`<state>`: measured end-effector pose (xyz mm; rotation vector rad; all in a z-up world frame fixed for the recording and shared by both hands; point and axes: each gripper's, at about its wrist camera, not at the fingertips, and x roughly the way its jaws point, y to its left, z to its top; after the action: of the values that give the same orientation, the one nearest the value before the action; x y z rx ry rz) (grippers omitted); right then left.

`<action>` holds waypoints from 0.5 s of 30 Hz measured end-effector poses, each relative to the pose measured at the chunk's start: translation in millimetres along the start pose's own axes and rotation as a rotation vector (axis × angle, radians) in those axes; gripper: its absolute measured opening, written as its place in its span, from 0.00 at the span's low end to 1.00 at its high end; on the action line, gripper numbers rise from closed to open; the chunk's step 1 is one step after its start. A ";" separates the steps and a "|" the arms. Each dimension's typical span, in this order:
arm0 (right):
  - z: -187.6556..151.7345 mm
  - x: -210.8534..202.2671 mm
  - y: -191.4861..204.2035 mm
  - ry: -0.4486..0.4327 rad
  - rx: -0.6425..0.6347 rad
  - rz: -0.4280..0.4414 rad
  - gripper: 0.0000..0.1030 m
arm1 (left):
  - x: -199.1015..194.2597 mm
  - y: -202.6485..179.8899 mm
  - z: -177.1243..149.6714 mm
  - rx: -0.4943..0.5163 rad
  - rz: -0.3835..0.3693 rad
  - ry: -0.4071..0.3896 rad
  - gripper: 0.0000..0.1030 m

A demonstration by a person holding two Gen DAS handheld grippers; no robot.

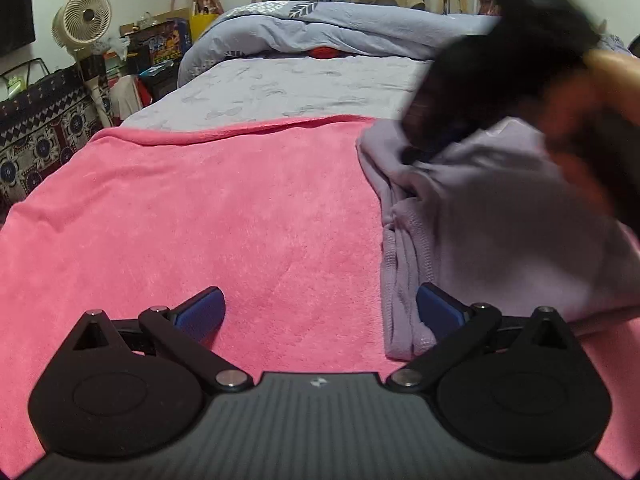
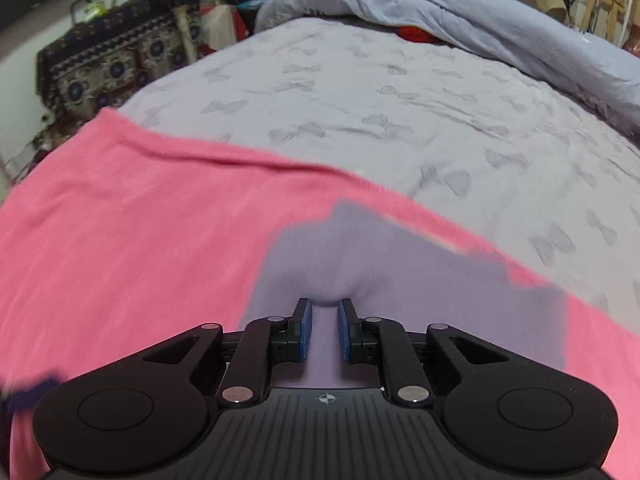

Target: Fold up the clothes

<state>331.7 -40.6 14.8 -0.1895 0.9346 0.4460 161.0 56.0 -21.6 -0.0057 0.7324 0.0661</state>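
Your right gripper point(image 2: 325, 316) pinches the limp, light lilac knit garment point(image 2: 360, 260) at six o'clock; your left gripper point(image 1: 320, 312), gaping wide, should grab its ribbed hem.

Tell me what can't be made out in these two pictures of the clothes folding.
- Left wrist view: the right claw is a dark motion blur, its fingers unreadable.
- Left wrist view: the lilac garment runs off the right edge, so its type is unclear.
- Right wrist view: the garment's far edge is smeared against the pink towel.
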 end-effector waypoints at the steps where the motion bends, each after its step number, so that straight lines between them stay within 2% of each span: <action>1: 9.3 10.2 -1.0 -0.008 0.011 -0.003 0.14 | 0.6 2.0 -0.7 -0.015 -0.005 0.000 1.00; 5: 38.6 44.2 -9.8 -0.002 0.048 0.007 0.10 | 1.1 4.3 -2.2 -0.029 -0.011 -0.009 1.00; 7: 48.5 47.3 -15.3 -0.004 0.075 0.035 0.13 | 0.2 6.3 -2.4 -0.037 -0.016 -0.010 1.00; 9: 52.3 32.2 -26.1 -0.010 0.140 0.067 0.15 | -1.8 8.8 -2.5 -0.043 -0.013 -0.009 1.00; 11: 39.2 -4.3 -34.7 -0.103 0.153 0.110 0.21 | -4.9 10.1 -1.2 -0.031 0.008 -0.007 1.00; 12: 32.5 -22.5 -38.8 -0.148 0.158 0.129 0.29 | -6.2 10.4 0.0 -0.022 0.027 -0.006 1.00; 15: -7.5 -71.1 -39.2 -0.181 0.110 0.103 0.32 | -3.7 26.1 4.7 -0.026 0.134 0.023 1.00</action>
<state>307.4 -98.7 66.7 0.0000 0.7912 0.4968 159.8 82.0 -15.2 0.0185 0.7545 0.2040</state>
